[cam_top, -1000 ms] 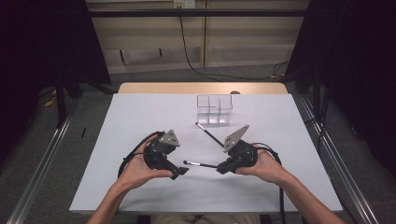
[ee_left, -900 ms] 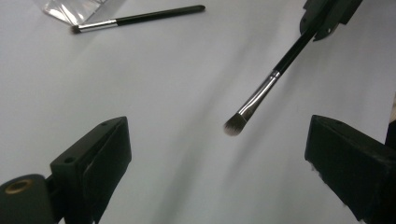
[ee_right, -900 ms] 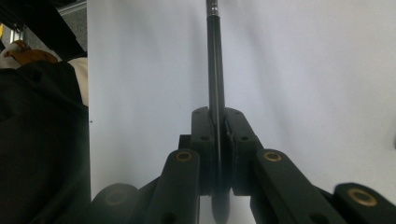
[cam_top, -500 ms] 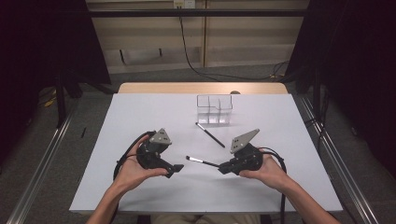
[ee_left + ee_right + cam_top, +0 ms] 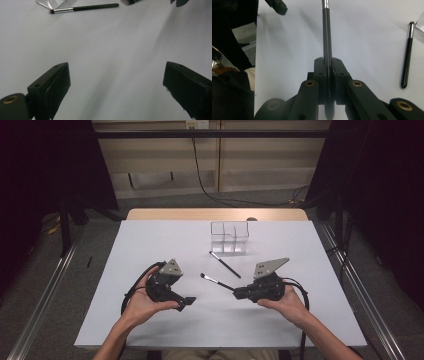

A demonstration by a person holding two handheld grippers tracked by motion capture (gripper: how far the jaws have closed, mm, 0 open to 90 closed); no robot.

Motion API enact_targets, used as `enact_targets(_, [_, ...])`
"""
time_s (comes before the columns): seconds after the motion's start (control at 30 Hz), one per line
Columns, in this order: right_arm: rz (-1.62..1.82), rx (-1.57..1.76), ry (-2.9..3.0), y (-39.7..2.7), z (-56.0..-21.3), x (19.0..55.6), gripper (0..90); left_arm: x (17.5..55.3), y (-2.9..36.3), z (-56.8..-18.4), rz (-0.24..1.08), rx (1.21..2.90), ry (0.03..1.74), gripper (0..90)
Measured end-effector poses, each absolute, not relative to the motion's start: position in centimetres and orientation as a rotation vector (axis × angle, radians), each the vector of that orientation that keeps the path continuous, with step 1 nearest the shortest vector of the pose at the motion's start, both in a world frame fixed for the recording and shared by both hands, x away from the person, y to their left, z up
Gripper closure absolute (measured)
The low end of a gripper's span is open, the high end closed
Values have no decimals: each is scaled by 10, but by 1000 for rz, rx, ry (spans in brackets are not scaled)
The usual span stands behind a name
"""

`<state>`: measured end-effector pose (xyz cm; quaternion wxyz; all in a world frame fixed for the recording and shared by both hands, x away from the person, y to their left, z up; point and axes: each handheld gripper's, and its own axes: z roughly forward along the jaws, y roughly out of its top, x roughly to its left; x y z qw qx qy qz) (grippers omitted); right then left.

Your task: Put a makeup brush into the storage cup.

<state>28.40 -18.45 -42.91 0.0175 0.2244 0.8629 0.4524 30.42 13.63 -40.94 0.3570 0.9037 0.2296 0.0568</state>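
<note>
My right gripper (image 5: 239,293) (image 5: 328,65) is shut on the black handle of a makeup brush (image 5: 216,281) (image 5: 327,32), whose bristle head points left and away over the white table. A second black brush (image 5: 225,264) (image 5: 82,8) (image 5: 407,55) lies flat in front of a clear plastic organiser box (image 5: 229,237). My left gripper (image 5: 187,302) (image 5: 116,82) sits at the near left, about a hand's width from the held brush. Its jaws stand wide open over bare table with nothing between them.
The white table cover (image 5: 150,245) runs to a wooden strip at the far edge. Metal rails (image 5: 45,295) line the floor on both sides. Cables trail from both grippers toward the person.
The two grippers were close together with the brush between them; they have drawn apart. The brush stayed in the right gripper, and the left gripper backed off to the left.
</note>
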Motion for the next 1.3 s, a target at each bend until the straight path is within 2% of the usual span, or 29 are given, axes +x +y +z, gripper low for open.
enact_targets(0.63, [1677, 691, 2482, -186, -430, 282, 840, 302, 141, -409, 179, 2282, 604, 91])
enact_targets(0.93, [1792, 657, 2375, -184, -430, 280, 840, 301, 144, -406, 212, 2222, 617, 89])
enact_targets(1.03, [1827, 659, 2344, -184, -429, 279, 840, 299, 144, -405, 230, 2195, 610, 121])
enact_targets(1.3, [1840, 651, 2319, -185, -429, 279, 840, 297, 145, -404, 233, 2108, 616, 129])
